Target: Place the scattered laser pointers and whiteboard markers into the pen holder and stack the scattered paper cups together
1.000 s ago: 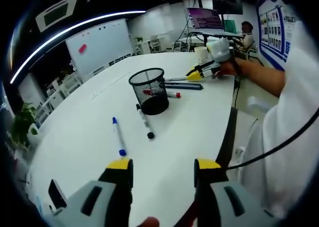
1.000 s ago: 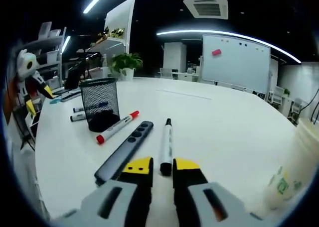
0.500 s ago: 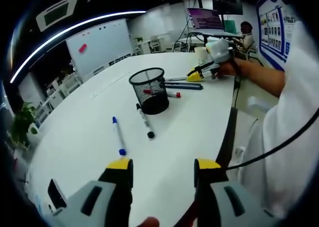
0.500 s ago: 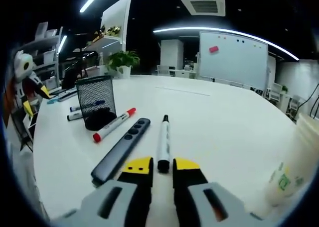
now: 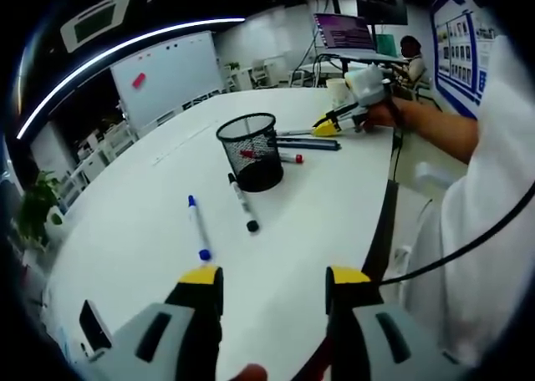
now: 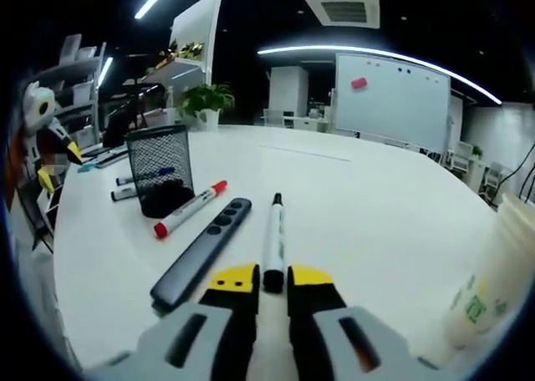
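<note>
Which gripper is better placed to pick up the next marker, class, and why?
Probably the right gripper: its jaws already flank the end of the black marker. The left gripper is open over bare table, short of the blue marker.

The left gripper [image 5: 272,285], grey-bodied with yellow-tipped jaws, rises from six o'clock in the left gripper view with its jaws spread wide and nothing between them. At one o'clock there, the person's bare forearm [image 5: 443,130] reaches out holding the right gripper [image 5: 328,126]. In the right gripper view the right gripper's [image 6: 272,278] jaws stand narrowly apart.
</note>
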Available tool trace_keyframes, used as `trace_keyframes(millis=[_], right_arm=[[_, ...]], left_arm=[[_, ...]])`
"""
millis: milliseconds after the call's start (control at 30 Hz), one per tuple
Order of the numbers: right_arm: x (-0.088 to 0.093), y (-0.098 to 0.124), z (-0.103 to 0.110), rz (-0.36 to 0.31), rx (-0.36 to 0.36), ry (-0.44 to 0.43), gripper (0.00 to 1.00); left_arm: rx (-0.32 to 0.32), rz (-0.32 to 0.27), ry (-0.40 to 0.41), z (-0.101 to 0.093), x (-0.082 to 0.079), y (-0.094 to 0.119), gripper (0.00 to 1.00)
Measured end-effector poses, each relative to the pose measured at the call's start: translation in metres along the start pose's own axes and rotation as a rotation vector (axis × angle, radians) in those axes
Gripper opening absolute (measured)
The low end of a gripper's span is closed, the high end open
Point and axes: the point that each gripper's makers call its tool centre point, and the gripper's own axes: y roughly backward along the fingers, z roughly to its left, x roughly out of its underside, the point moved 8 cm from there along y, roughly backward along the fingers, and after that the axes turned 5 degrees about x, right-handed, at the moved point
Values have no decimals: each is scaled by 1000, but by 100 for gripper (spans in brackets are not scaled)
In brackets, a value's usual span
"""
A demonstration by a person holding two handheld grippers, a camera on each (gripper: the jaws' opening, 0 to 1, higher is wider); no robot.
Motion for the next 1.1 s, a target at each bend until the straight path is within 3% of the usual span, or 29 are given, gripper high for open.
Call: trace_keyframes(millis=[867,1100], right_arm=[[-2,1,2,6,14,44,11],[-2,3,-2,-6,23,20,11]], left_arm=[[-4,1,0,1,2,1,50],[-2,3,-3,2,2,0,50]])
